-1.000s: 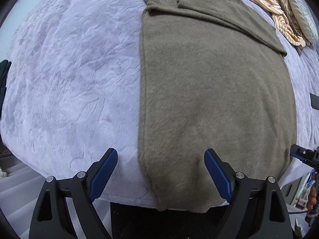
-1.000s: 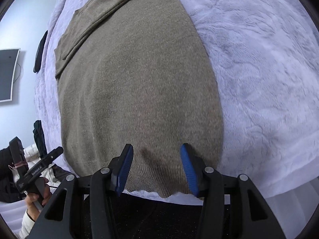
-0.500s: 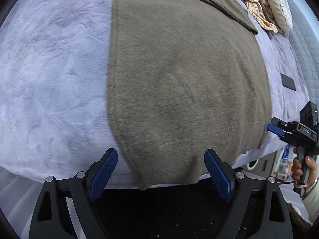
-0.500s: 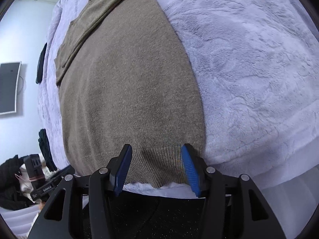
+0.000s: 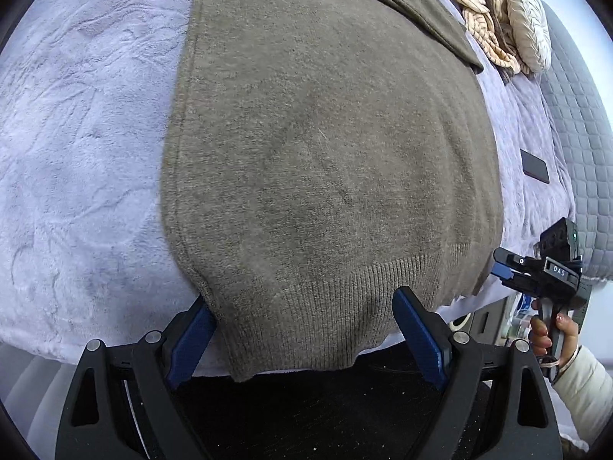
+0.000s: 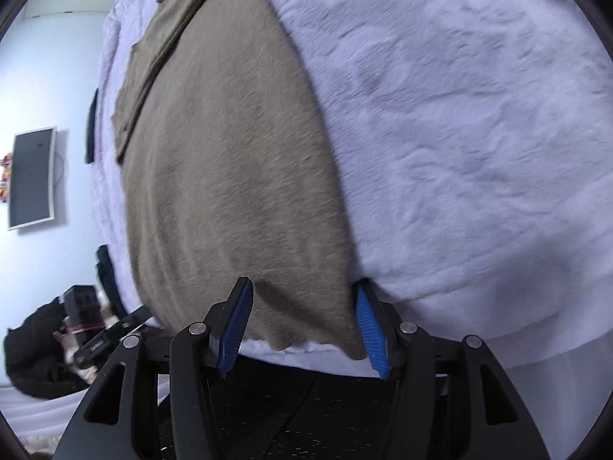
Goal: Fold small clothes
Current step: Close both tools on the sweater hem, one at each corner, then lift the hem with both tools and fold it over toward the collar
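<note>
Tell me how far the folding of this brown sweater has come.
Done: the sweater lies flat on the blanket, one sleeve folded across its top. In hand: the left gripper and right gripper straddle the hem, nothing pinched; the right jaws are opening. Left: grasping the hem and folding the body.

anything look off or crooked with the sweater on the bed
Nothing stands out. The brown sweater lies flat on the lavender blanket, with one sleeve folded across it. Its ribbed hem hangs slightly over the bed edge.

"DAS" label on right tool (image 5: 536, 280).
</note>
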{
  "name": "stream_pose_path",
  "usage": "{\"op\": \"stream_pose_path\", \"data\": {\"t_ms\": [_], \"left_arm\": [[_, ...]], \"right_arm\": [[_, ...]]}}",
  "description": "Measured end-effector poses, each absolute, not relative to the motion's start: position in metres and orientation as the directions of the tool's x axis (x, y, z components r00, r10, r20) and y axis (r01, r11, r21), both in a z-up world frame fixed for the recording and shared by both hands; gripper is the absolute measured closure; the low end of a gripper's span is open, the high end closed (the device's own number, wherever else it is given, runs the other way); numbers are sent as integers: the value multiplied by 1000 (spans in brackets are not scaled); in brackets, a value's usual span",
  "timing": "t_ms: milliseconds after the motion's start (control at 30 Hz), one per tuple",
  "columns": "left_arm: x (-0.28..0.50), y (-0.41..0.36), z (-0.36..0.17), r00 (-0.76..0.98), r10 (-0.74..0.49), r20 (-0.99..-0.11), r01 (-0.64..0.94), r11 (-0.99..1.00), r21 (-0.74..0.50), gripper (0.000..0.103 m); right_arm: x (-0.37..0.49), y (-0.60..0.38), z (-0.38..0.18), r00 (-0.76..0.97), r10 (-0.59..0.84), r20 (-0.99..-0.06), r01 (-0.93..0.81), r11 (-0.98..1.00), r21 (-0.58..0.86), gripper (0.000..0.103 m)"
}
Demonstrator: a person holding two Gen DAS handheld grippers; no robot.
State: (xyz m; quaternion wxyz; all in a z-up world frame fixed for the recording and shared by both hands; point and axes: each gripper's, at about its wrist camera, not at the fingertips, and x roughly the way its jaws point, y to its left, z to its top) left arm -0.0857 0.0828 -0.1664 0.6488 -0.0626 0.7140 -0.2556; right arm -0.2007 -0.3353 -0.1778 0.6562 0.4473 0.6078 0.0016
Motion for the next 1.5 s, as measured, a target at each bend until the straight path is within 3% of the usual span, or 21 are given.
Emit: {"op": "stream_pose_path", "data": {"t_ms": [233,400,633,667,733,767,833,1133,1500], "left_arm": [[-82,68,-152,-174,-591,-788,238,751,-616,14],[-83,66,-169,-182,-516,-837,244,801,-546,14],[-82,61,-172,-159,-477,-864,231,833,-502,15],[-83,59,-172,-145,-453,-879,236,847,-476,28],[-84,55,-170,-125,-396,-910,255,873,-415,51],[-84,58,-169,-123,-399,-909,249,874,-417,66],[-81,64,-169,-136,-463,-876,199,853,-482,87],[-65,80,-138,-71,-580,-812,125,802,-584,89],[24,67,-73,110,-678,-727,134,735,-665,89]], "right_arm": [[-182,-323,-164,342,720,-603,397,471,787,44],[-173,-325,-182,286,710,-643,429,505,749,44],[-177,-335,-195,280,725,-630,457,476,751,46],[-177,-334,-196,277,722,-634,466,476,746,49],[-177,-334,-195,260,704,-661,482,498,721,88],[-178,-334,-194,244,690,-681,487,521,702,89],[-180,-334,-190,253,687,-681,477,524,705,90],[-167,-345,-153,418,741,-525,401,368,839,91],[-81,-366,-77,552,744,-375,221,303,927,91]]}}
